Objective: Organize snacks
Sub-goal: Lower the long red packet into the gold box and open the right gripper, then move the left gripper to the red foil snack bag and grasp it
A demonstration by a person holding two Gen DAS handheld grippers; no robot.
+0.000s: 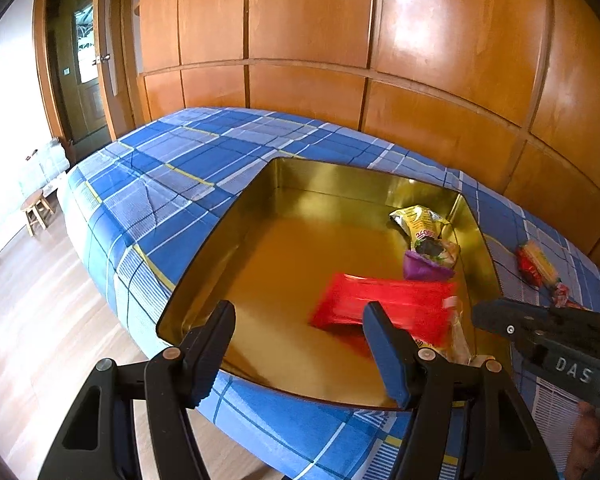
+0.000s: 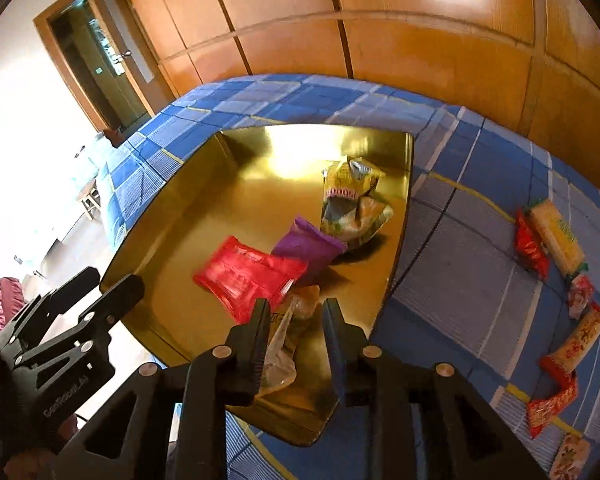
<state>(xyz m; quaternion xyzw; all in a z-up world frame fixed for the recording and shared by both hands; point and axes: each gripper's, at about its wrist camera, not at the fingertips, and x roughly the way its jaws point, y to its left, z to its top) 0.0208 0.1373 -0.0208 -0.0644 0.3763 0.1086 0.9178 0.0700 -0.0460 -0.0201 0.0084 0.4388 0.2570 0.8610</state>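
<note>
My left fingers (image 1: 300, 354) stand wide apart at the bottom of the left wrist view, gripping nothing, poised over the near rim of the gold tin (image 1: 204, 260). My right fingers (image 2: 296, 344) are parted a narrower way at the bottom centre of the right wrist view; a clear plastic packet (image 2: 280, 356) lies between them, but I cannot tell whether they touch it.

Inside the tin I count five packets: the clear one nearest, one blurred red packet (image 2: 248, 276) in the middle, one purple packet (image 2: 308, 250) just beyond, touching it, then a pale green packet (image 2: 360, 216) and a yellow packet (image 2: 348, 180) towards the upper right corner. The tin's left half is bare gold floor.

On the bed (image 2: 452, 240) along the right edge of the frame, roughly six loose snacks (image 2: 556, 236) curve in a row, well apart from the tin's right wall. The tin's near corner overhangs the bed's edge. Wooden panels (image 1: 312, 40) fill the top.
</note>
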